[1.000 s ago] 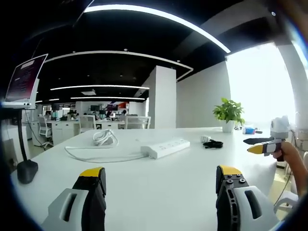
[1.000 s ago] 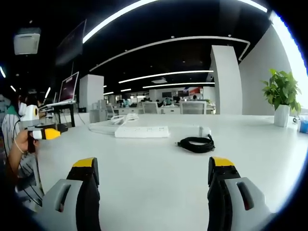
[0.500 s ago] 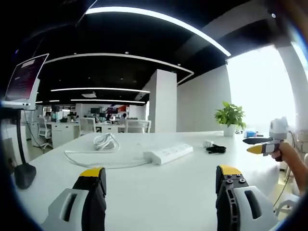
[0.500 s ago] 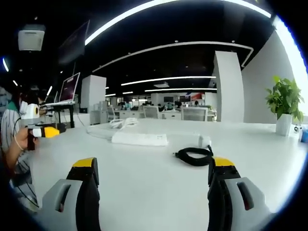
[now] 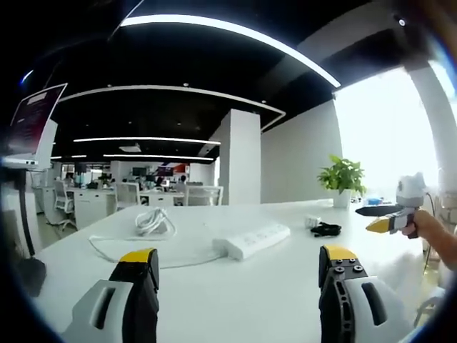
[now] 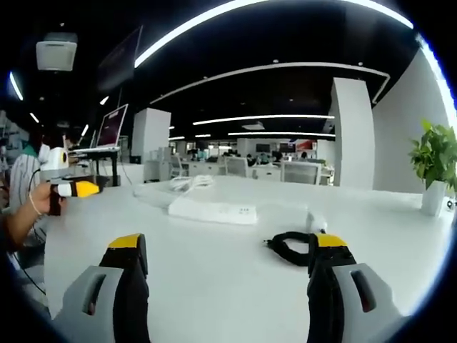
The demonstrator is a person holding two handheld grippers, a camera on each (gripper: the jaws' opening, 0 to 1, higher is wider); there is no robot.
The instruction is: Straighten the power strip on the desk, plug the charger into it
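Note:
A white power strip [image 5: 253, 239] lies at an angle on the white desk [image 5: 235, 293], its white cord [image 5: 153, 221] looped at the far left. In the right gripper view the power strip [image 6: 213, 210] sits mid-desk. A white charger [image 6: 317, 223] with a coiled black cable [image 6: 287, 246] lies to its right; in the left gripper view the charger [image 5: 312, 222] and cable [image 5: 326, 229] lie beyond the strip. My left gripper [image 5: 235, 264] is open above the desk, well short of the strip. My right gripper [image 6: 228, 254] is open too, its right jaw overlapping the black cable in view.
A potted plant [image 5: 341, 181] stands at the desk's far side, and also shows as a plant [image 6: 435, 164] at the right. A laptop on a black stand [image 5: 28, 143] rises at the left. Office desks and chairs fill the background. A hand [image 6: 39, 207] holds the other gripper.
Both cameras have dropped lower and shifted slightly; the power strip, charger and cable lie where they were. Both grippers remain open.

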